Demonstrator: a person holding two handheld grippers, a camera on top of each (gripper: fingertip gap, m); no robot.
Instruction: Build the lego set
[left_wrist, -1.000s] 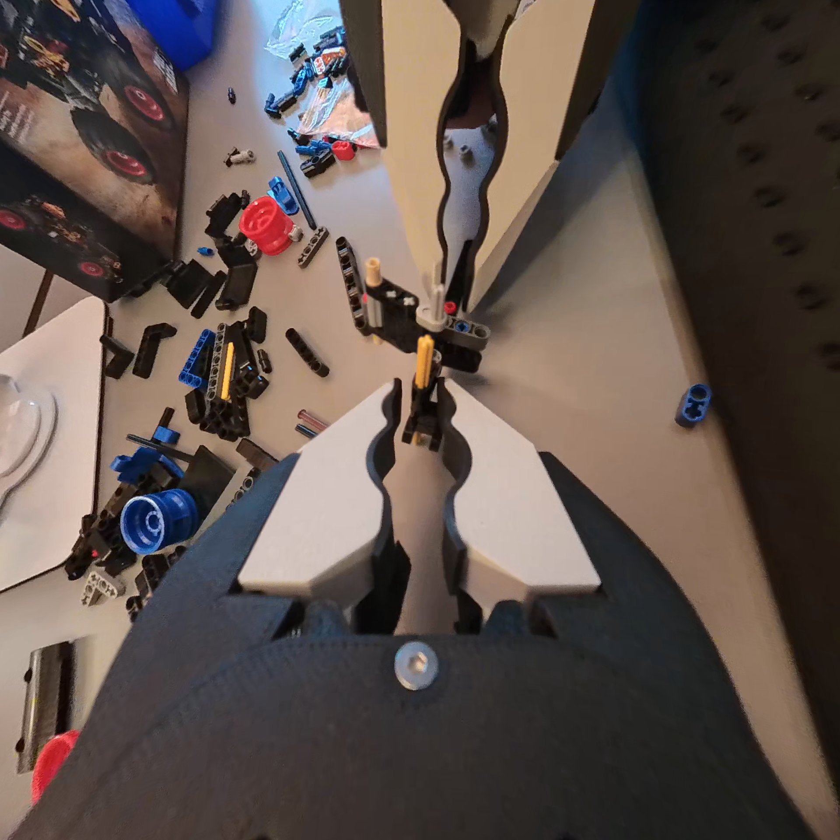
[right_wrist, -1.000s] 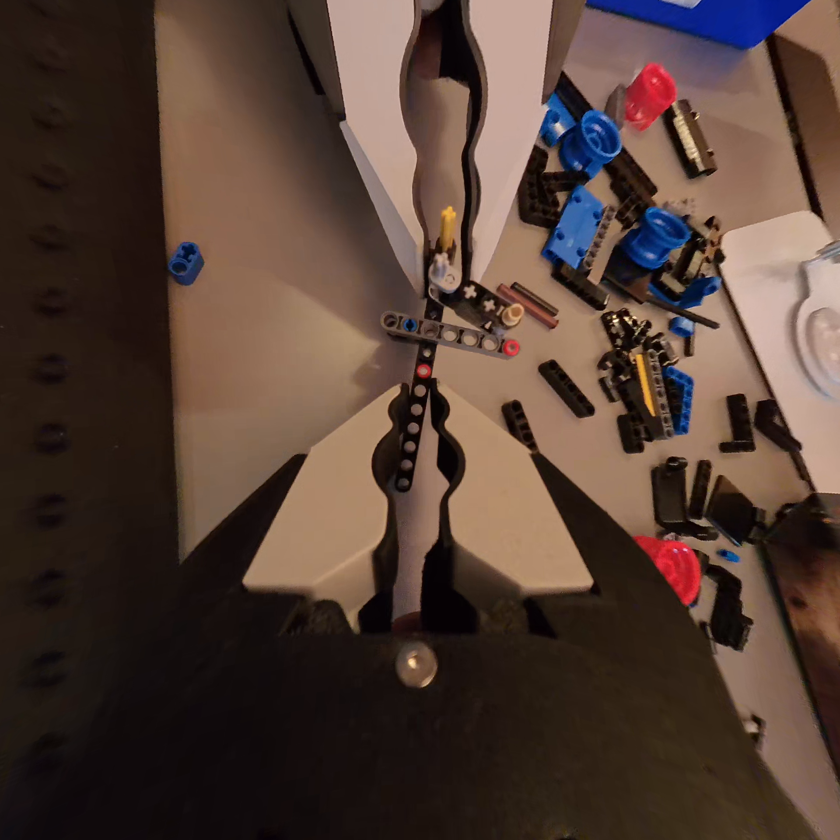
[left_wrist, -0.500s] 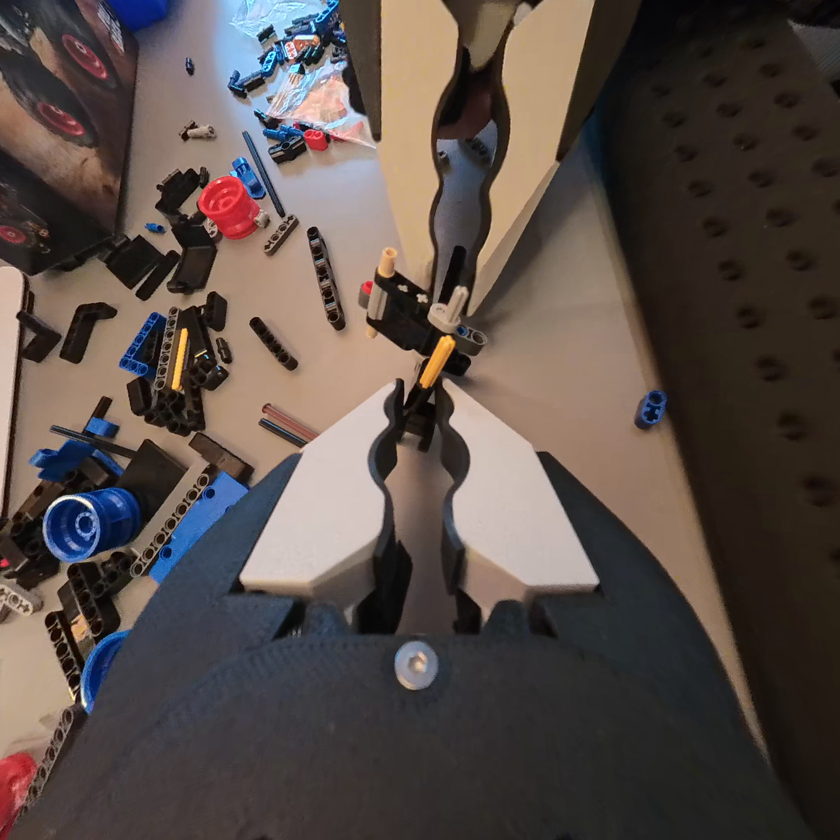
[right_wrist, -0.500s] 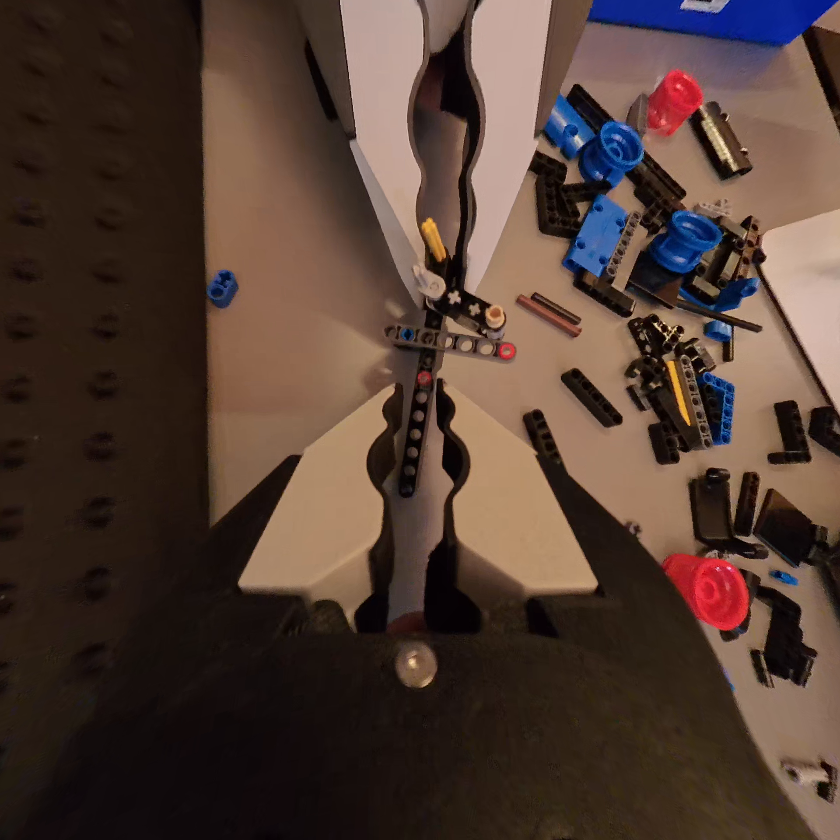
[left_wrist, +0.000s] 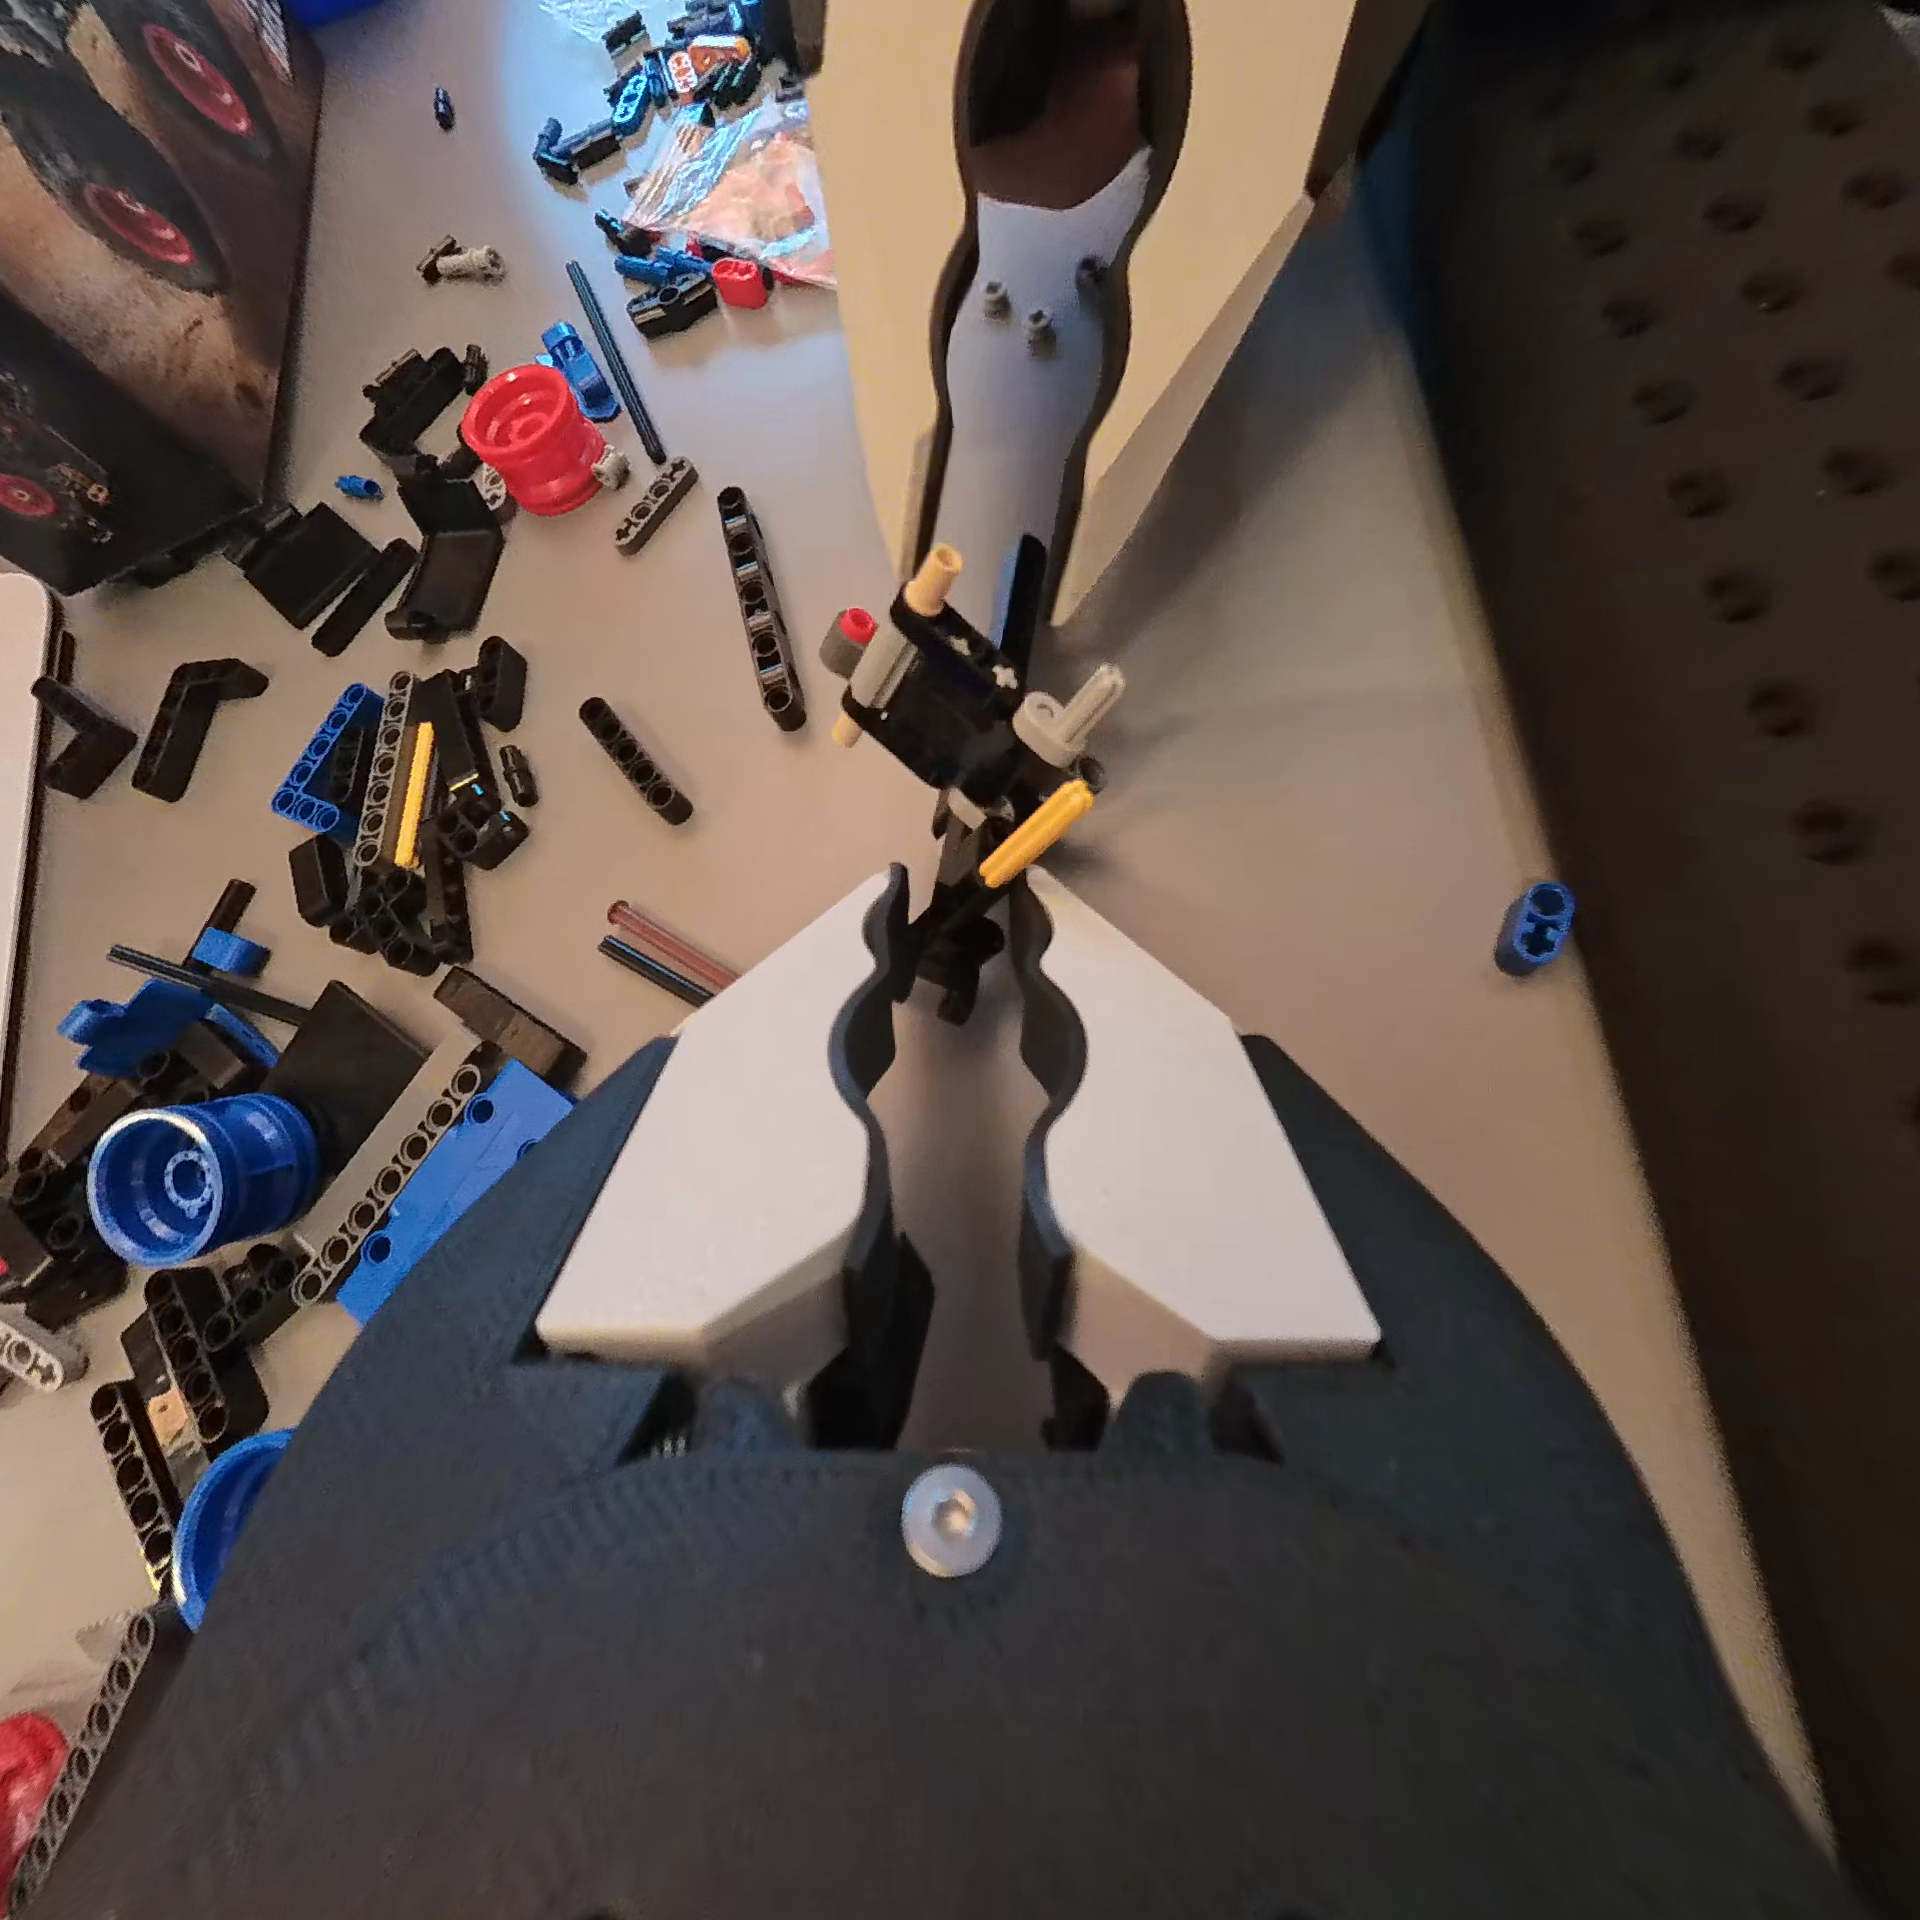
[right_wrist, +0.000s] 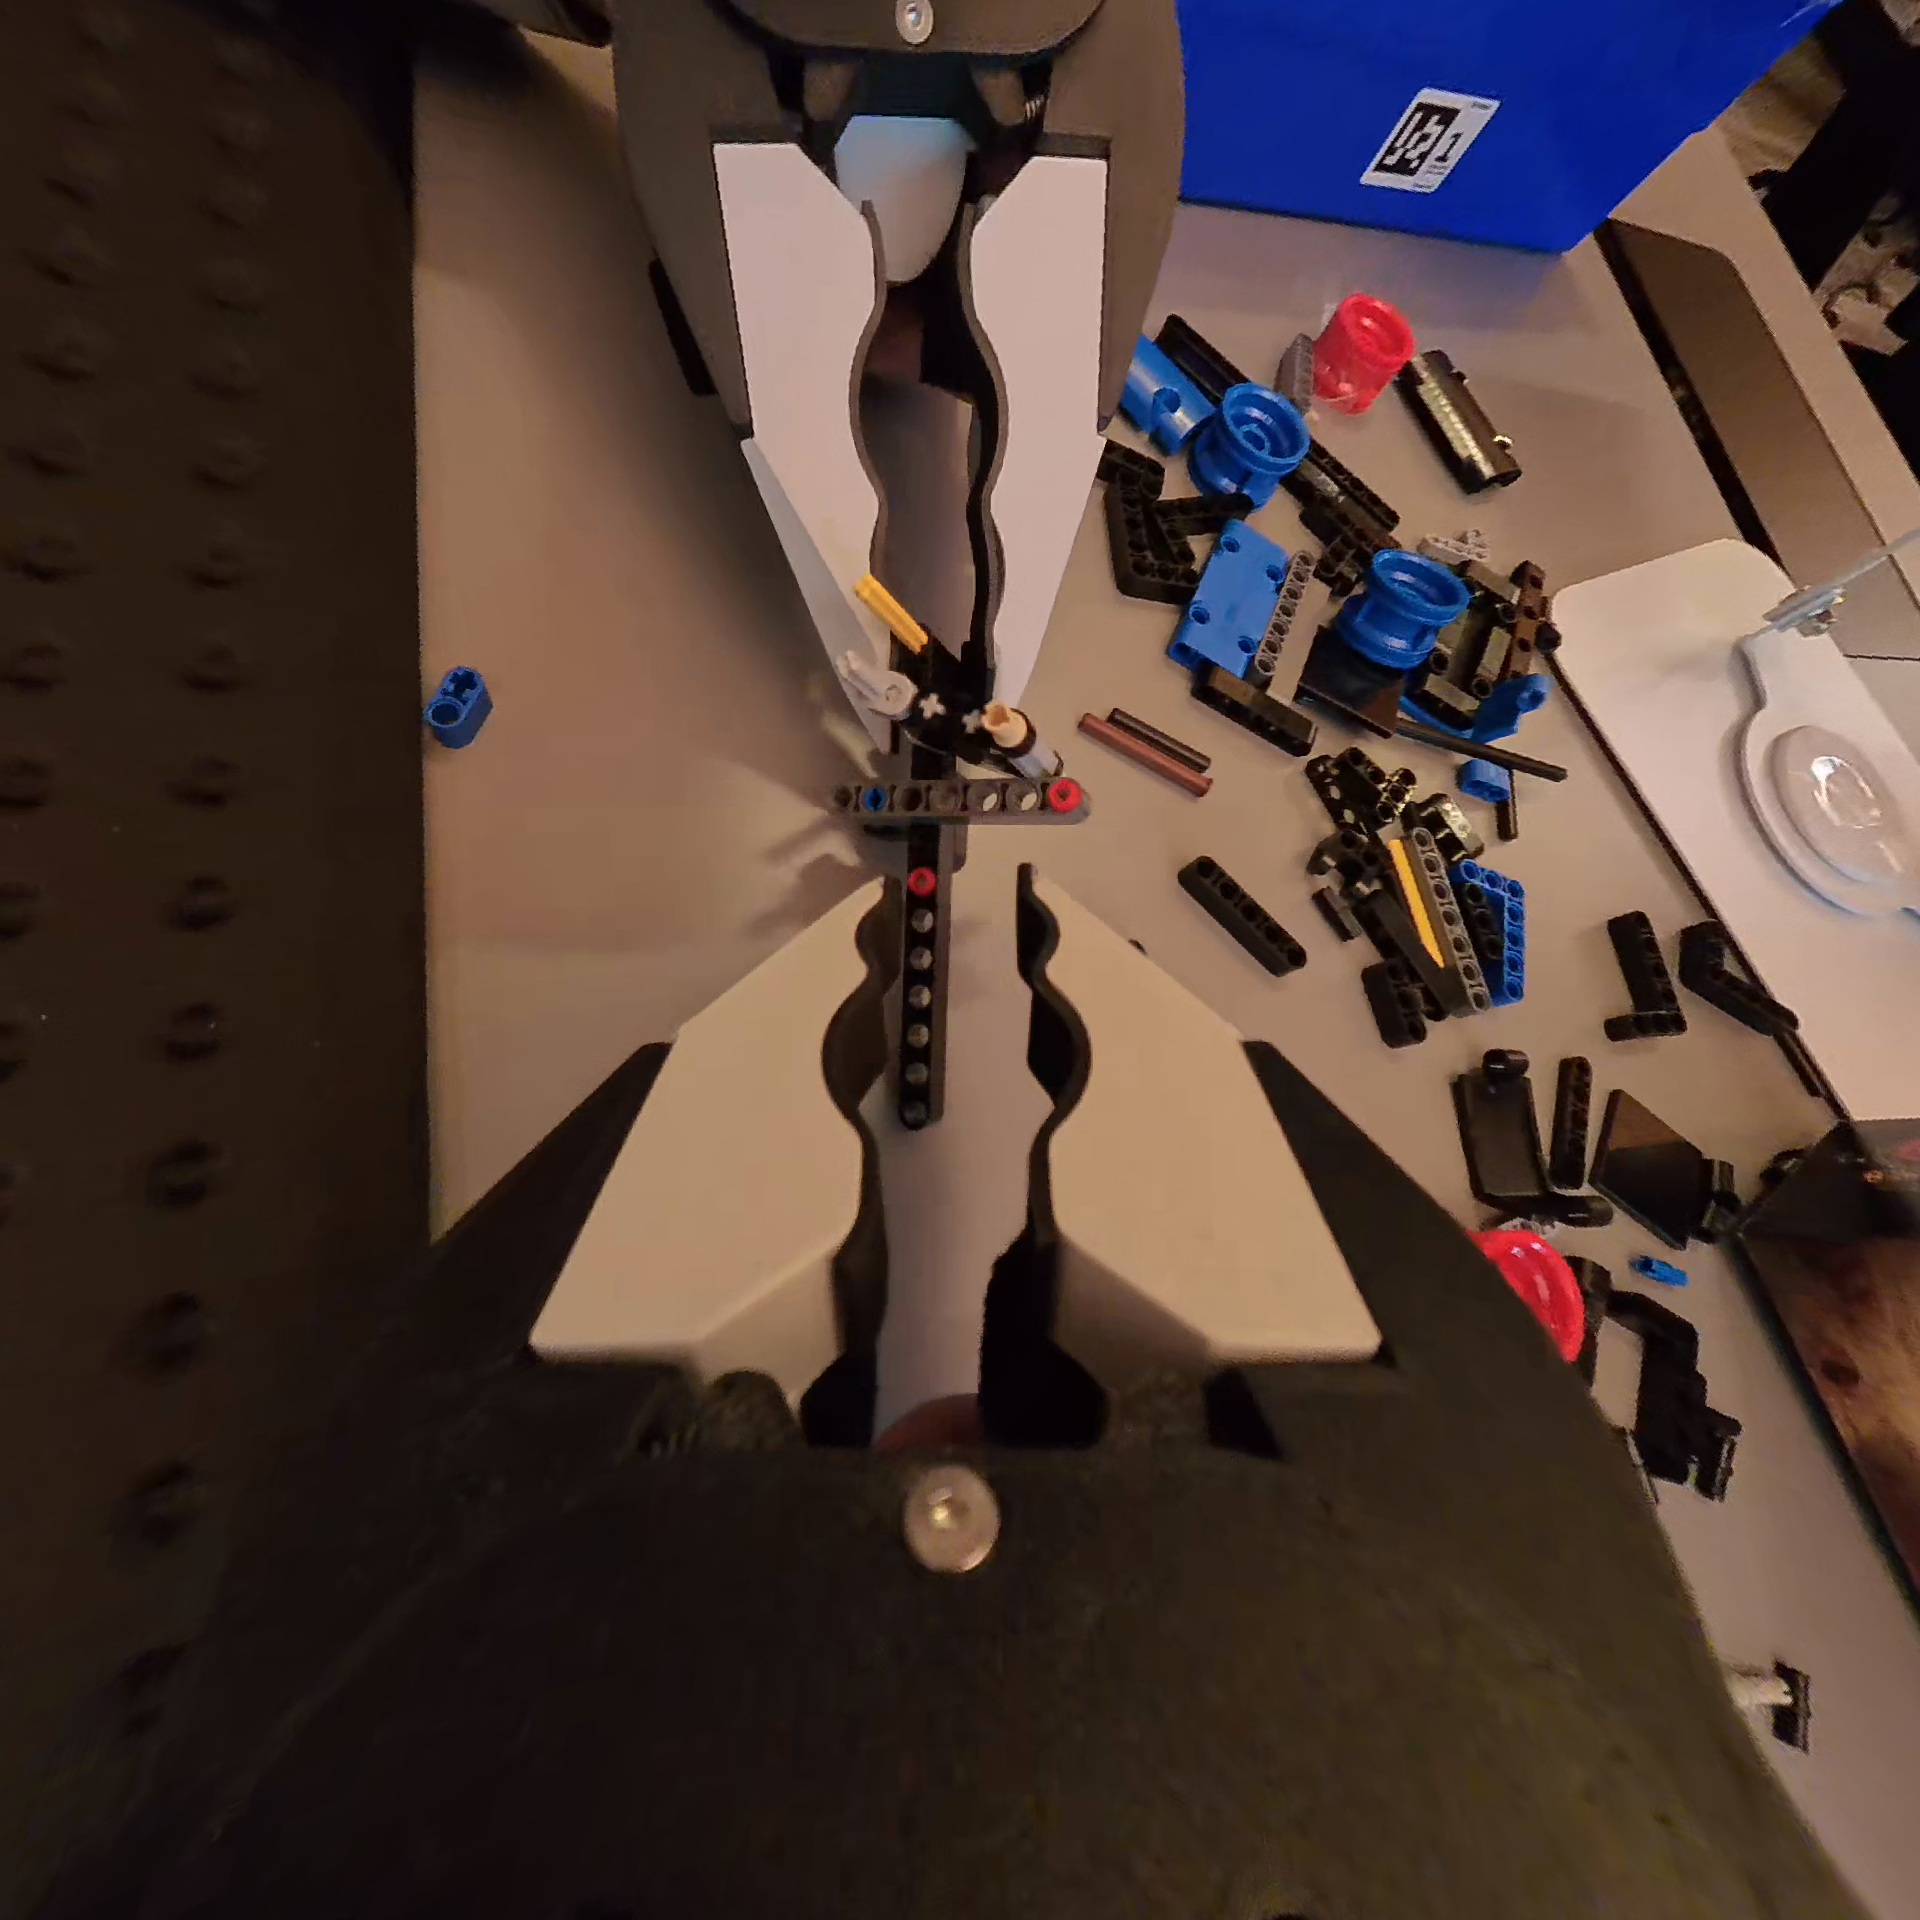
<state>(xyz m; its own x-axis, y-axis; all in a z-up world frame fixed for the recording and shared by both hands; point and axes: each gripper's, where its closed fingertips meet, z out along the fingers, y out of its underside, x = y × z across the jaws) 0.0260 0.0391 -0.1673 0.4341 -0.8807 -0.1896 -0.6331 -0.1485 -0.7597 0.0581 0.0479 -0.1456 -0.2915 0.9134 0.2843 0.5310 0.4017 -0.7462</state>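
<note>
A small lego assembly (left_wrist: 940, 696) hangs over the grey table between both grippers. It has a black block, a tan axle, a grey connector, a yellow axle (left_wrist: 1034, 836), a grey cross beam (right_wrist: 966, 800) and a long black beam (right_wrist: 920, 997). My left gripper (left_wrist: 961, 894) is shut on the assembly's black end below the yellow axle. It also shows in the right wrist view (right_wrist: 935, 686). My right gripper (right_wrist: 956, 888) is open. The black beam lies against its left finger, with a gap to the right finger. The right gripper also shows in the left wrist view (left_wrist: 997, 582).
Loose black, blue and red pieces lie in a pile (left_wrist: 416, 790), with a red wheel (left_wrist: 520, 436) and a blue wheel (left_wrist: 197, 1184). A small blue connector (left_wrist: 1532, 925) lies by a dark studded mat (left_wrist: 1714, 623). The set's box (left_wrist: 125, 260), a blue bin (right_wrist: 1455, 104) and a white tray (right_wrist: 1683, 707) border the table. The grippers' ends are close to 5 centimeters from one another. My left tips are roughly 9 centimeters from the small blue connector (left_wrist: 1532, 925). Seen from the right wrist view (right_wrist: 462, 684) as well.
The right gripper's jaws have parted and let go of the black beam. The left gripper has kept hold, and the assembly has tilted so the yellow axle leans to the right.
</note>
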